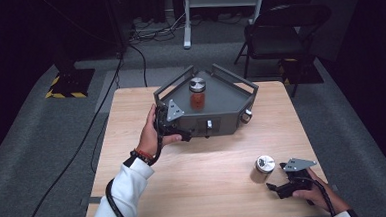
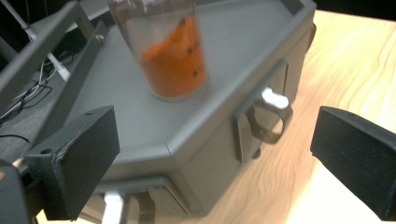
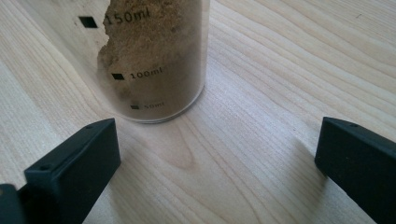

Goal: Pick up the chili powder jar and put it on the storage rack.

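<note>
Markings 150ml, 100ml, 50ml run down the brown-powder jar (image 3: 154,60); both tongs, left (image 2: 215,158) and right (image 3: 219,163), spread, empty.

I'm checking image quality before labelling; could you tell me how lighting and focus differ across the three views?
High view: table lit, surrounding room dark. Left gripper view: soft blur on the orange-filled jar and grey box. Right gripper view: sharp wood grain and the brown-filled jar markings, with jaw shadows on the wood.

A jar (image 1: 197,93) stands on a box (image 1: 220,99) at the far middle of the desk (image 1: 203,158); a second jar (image 1: 263,168) stands on the desk's near right, well apart, a chair (image 1: 277,34) behind.
</note>
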`<act>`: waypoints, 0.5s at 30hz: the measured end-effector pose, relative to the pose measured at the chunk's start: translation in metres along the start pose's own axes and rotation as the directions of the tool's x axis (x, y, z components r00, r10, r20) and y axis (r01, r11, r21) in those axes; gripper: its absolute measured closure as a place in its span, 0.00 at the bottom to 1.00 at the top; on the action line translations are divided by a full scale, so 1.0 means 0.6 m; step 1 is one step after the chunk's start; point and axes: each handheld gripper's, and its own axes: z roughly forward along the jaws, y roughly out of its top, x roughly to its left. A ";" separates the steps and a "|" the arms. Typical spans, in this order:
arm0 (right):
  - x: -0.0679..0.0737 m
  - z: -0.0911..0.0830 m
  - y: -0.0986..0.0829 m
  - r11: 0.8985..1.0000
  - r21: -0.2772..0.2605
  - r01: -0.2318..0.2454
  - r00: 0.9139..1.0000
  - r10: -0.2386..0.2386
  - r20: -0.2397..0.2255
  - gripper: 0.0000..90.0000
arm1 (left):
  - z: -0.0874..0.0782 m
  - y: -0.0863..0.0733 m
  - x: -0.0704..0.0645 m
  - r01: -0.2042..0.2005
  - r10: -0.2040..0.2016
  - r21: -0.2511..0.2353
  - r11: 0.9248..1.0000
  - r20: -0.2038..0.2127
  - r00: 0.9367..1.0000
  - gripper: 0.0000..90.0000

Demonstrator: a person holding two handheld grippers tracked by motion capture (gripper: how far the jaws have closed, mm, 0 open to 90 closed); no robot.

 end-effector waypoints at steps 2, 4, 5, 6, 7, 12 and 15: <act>0.000 0.000 0.000 1.000 0.000 0.000 1.000 0.000 0.000 0.00 | 0.000 -0.011 -0.003 0.004 -0.004 0.001 1.000 0.003 1.000 0.01; 0.000 0.000 0.000 1.000 -0.001 0.000 1.000 0.000 0.000 0.00 | 0.001 -0.020 -0.005 0.007 -0.007 0.004 1.000 0.007 1.000 0.01; 0.000 0.000 0.000 1.000 -0.001 0.000 1.000 0.000 0.000 0.00 | 0.000 -0.026 -0.006 0.011 -0.011 0.000 1.000 0.005 1.000 0.01; 0.000 0.000 0.000 1.000 -0.001 0.000 1.000 0.000 0.000 0.00 | 0.000 -0.029 -0.006 0.015 -0.015 0.001 1.000 0.008 1.000 0.01; 0.000 0.000 0.000 1.000 -0.001 0.000 1.000 0.000 0.000 0.00 | 0.000 -0.033 -0.007 0.012 -0.012 0.003 1.000 0.007 1.000 0.01; 0.000 0.000 -0.001 1.000 -0.001 0.000 1.000 0.000 0.000 0.00 | -0.004 -0.051 -0.015 0.011 -0.011 0.003 1.000 0.004 1.000 0.01; 0.000 0.000 -0.001 1.000 -0.001 0.000 1.000 0.000 0.000 0.00 | -0.005 -0.057 -0.017 0.014 -0.014 -0.002 1.000 0.008 1.000 0.01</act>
